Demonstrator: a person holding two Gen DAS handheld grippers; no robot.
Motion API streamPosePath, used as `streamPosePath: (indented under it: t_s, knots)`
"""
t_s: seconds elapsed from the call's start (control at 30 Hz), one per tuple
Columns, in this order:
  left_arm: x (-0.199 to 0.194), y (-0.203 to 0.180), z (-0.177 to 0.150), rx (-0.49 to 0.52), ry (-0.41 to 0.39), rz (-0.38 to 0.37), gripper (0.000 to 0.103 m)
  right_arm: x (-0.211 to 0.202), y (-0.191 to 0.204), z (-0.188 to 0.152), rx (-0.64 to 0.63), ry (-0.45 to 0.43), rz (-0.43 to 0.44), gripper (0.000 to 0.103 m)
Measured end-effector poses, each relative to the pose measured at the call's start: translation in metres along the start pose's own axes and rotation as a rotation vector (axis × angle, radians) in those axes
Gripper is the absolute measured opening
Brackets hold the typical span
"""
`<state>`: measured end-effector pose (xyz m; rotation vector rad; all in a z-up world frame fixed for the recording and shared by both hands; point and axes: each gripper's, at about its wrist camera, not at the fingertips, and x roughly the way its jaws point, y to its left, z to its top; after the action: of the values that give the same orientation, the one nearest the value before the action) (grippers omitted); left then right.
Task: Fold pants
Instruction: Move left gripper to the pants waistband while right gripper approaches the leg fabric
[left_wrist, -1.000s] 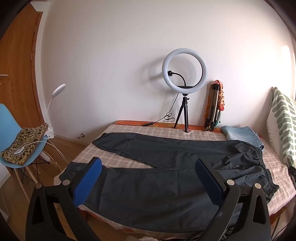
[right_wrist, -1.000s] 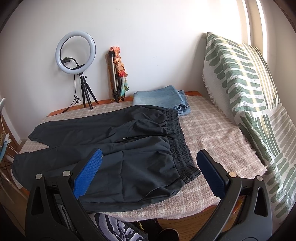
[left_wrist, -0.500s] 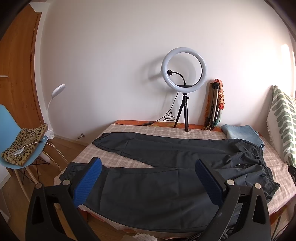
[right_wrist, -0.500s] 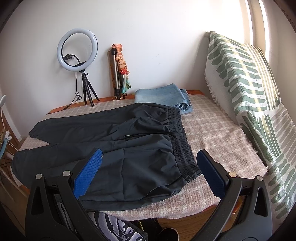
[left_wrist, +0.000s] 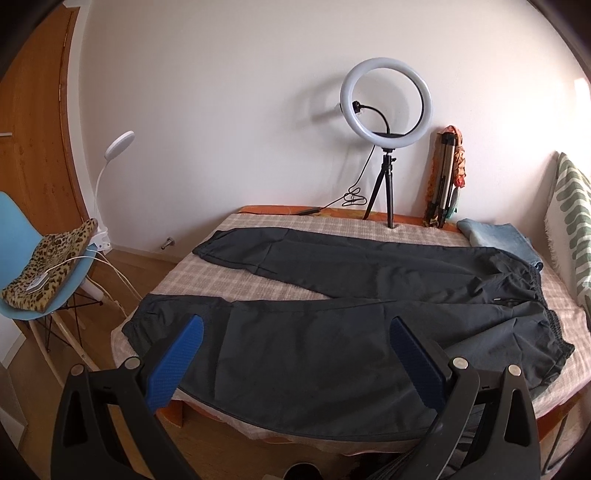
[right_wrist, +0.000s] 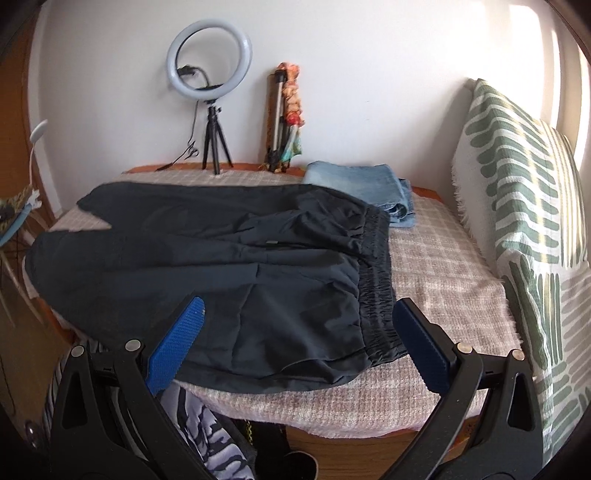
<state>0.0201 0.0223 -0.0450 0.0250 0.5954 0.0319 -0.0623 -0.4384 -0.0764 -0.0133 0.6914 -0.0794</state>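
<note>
Now both tongs, left (left_wrist: 295, 354) and right (right_wrist: 298, 332), gape empty, nearer the pants (right_wrist: 229, 266).

Two handheld tongs, the left tongs (left_wrist: 295, 354) and the right tongs (right_wrist: 297, 334), share one build: matte black plastic arms with triangular cut-outs, each pinned by two round silver screws near the tip. Ribbed blue pads (left_wrist: 173, 362) line the inner faces of the fingers (right_wrist: 421, 347), tapering to blunt ends.

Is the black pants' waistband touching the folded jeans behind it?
Cannot tell. In the right wrist view the pants waistband overlaps the jeans edge, but no contact or gap shows plainly.
</note>
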Motion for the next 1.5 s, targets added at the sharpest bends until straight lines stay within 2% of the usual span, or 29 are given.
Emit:
streamPosePath:
  t_s: [0.1, 0.23, 0.47, 0.63, 0.7, 0.8, 0.87, 0.97, 1.03, 1.1, 1.23, 1.37, 1.4, 1.43, 1.47, 1.5]
  knots:
    - [0.013, 0.009, -0.011, 0.024, 0.046, 0.027, 0.102, 0.017, 0.008, -0.018, -0.129, 0.067, 0.042, 0.102]
    - [0.034, 0.029, -0.028, 0.041, 0.119, 0.078, 0.102, 0.046, 0.017, -0.043, -0.264, 0.183, 0.062, 0.084]
    - [0.057, 0.061, -0.052, 0.033, 0.192, 0.145, 0.102, 0.076, 0.036, -0.063, -0.400, 0.269, 0.165, 0.084]
    - [0.065, 0.090, -0.061, -0.031, 0.229, 0.159, 0.102, 0.095, 0.054, -0.064, -0.493, 0.295, 0.174, 0.084]
    - [0.068, 0.104, -0.065, -0.053, 0.236, 0.169, 0.101, 0.101, 0.059, -0.064, -0.507, 0.301, 0.176, 0.080]
    - [0.072, 0.130, -0.070, -0.085, 0.247, 0.191, 0.101, 0.107, 0.067, -0.058, -0.514, 0.311, 0.207, 0.060]
    - [0.073, 0.150, -0.071, -0.113, 0.250, 0.201, 0.101, 0.111, 0.070, -0.054, -0.513, 0.330, 0.210, 0.031]
    - [0.080, 0.184, -0.073, -0.183, 0.259, 0.209, 0.100, 0.120, 0.073, -0.044, -0.491, 0.355, 0.217, 0.008]
    - [0.090, 0.204, -0.074, -0.230, 0.274, 0.197, 0.099, 0.120, 0.077, -0.035, -0.495, 0.331, 0.189, 0.008]
    - [0.100, 0.222, -0.075, -0.269, 0.291, 0.205, 0.093, 0.119, 0.080, -0.025, -0.490, 0.306, 0.175, 0.007]
    - [0.123, 0.251, -0.075, -0.352, 0.321, 0.183, 0.088, 0.126, 0.085, -0.005, -0.487, 0.288, 0.146, 0.007]
    - [0.152, 0.275, -0.072, -0.459, 0.353, 0.133, 0.087, 0.130, 0.090, 0.001, -0.499, 0.294, 0.181, 0.008]
    - [0.159, 0.281, -0.072, -0.484, 0.365, 0.120, 0.087, 0.127, 0.092, -0.002, -0.505, 0.303, 0.181, 0.013]
    - [0.166, 0.287, -0.072, -0.504, 0.377, 0.112, 0.087, 0.129, 0.093, -0.004, -0.512, 0.323, 0.194, 0.034]
    - [0.173, 0.291, -0.072, -0.514, 0.389, 0.114, 0.087, 0.129, 0.094, -0.007, -0.518, 0.338, 0.212, 0.062]
    - [0.177, 0.293, -0.071, -0.518, 0.397, 0.125, 0.087, 0.128, 0.094, -0.012, -0.523, 0.343, 0.221, 0.071]
